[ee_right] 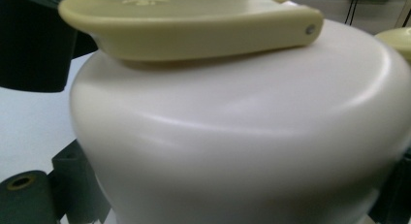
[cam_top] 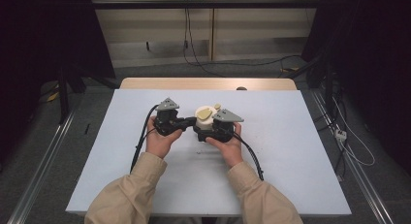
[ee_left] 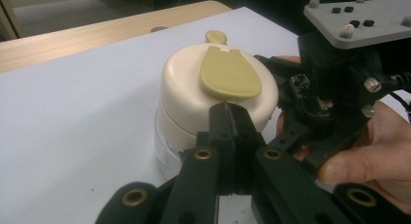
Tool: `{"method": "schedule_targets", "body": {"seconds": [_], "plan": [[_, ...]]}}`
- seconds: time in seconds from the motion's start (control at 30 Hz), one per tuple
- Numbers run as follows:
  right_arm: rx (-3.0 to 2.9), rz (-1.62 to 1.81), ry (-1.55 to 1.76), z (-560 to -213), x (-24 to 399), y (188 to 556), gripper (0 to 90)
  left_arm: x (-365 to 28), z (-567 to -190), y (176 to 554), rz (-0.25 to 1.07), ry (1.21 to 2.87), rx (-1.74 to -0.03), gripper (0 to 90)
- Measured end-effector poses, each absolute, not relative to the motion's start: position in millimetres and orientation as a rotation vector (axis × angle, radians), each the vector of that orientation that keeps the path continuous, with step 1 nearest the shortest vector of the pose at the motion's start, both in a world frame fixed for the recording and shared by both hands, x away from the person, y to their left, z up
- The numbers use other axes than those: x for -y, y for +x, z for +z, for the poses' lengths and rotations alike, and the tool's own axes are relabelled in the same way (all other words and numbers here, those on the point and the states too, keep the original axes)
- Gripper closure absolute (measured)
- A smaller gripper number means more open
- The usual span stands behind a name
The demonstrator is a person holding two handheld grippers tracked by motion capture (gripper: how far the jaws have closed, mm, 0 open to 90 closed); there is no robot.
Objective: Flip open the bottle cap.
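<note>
A jar (cam_top: 204,120) with a clear body and a cream lid (ee_left: 194,88) stands mid-table. An olive-yellow flap (ee_left: 228,73) lies flat on the lid, with a small knob (ee_left: 215,36) of the same colour behind it. My left gripper (ee_left: 229,110) is shut, and its joined tips touch the flap's near edge. My right gripper (cam_top: 209,132) comes in from the other side. One of its fingers (ee_right: 72,178) shows at the left of the lid (ee_right: 242,136) and the other at the far right, so its jaws clasp the jar.
A white sheet (cam_top: 291,161) covers the table, with a strip of bare wood (cam_top: 208,83) along the far edge. A small dark object (cam_top: 241,88) lies on that strip. Cables (cam_top: 138,151) trail from both grippers toward the person. Dark floor surrounds the table.
</note>
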State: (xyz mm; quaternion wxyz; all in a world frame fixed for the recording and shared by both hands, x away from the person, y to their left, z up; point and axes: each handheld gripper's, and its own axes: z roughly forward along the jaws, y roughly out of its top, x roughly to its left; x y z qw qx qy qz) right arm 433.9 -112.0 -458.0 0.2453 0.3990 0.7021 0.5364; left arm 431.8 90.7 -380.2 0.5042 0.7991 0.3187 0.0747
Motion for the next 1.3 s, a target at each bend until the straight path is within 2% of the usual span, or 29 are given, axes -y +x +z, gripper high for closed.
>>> {"method": "schedule_targets", "body": {"seconds": [1.3], "plan": [[-1.919, 1.462, 1.086, -457.9, 112.1, 434.1, 6.4, -81.0, -370.7, 435.7, 0.202, 1.931, -0.771, 90.0]]}}
